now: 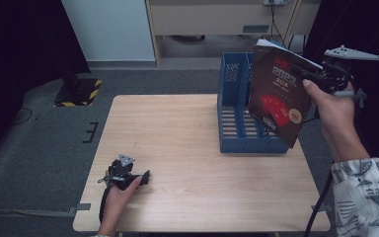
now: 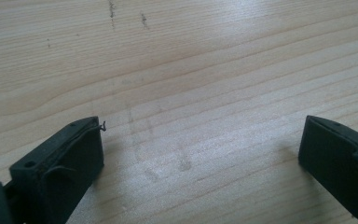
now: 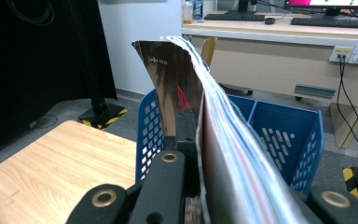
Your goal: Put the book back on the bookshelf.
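- The right gripper (image 1: 310,74) is clamped on a dark-covered book (image 1: 279,94), held upright in the air above the blue file rack (image 1: 234,106) at the worktop's (image 1: 187,148) far right corner.
- The left gripper (image 1: 145,177), jaws apart and empty, rests near the worktop's near left corner.

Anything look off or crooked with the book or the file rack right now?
The book hangs tilted over the blue file rack, clamped in the right gripper, and its pages fan apart in the right gripper view. The rack stands square on the table. Nothing spilled or damaged.
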### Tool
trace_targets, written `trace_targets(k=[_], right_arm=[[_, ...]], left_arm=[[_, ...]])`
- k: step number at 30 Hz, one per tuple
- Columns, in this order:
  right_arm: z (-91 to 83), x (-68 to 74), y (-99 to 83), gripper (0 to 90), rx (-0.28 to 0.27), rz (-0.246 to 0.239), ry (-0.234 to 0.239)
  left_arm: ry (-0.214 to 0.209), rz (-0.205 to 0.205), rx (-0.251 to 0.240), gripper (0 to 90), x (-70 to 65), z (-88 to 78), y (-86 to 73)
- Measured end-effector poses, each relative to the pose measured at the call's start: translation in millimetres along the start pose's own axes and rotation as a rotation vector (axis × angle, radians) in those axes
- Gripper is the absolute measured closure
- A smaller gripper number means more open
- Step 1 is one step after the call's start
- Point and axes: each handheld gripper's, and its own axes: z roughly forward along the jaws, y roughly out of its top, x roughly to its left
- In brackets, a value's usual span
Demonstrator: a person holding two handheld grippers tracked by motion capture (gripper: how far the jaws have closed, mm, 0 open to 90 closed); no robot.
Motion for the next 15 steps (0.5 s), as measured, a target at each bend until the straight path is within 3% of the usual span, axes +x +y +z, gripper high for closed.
trace_targets(k=[15], right_arm=[[-15.4,-13.4,-4.5,86.9,-0.003,0.014,-0.042]], left_arm=[[0.000,-0.003,0.000,0.0,-0.3,0.0,0.0]])
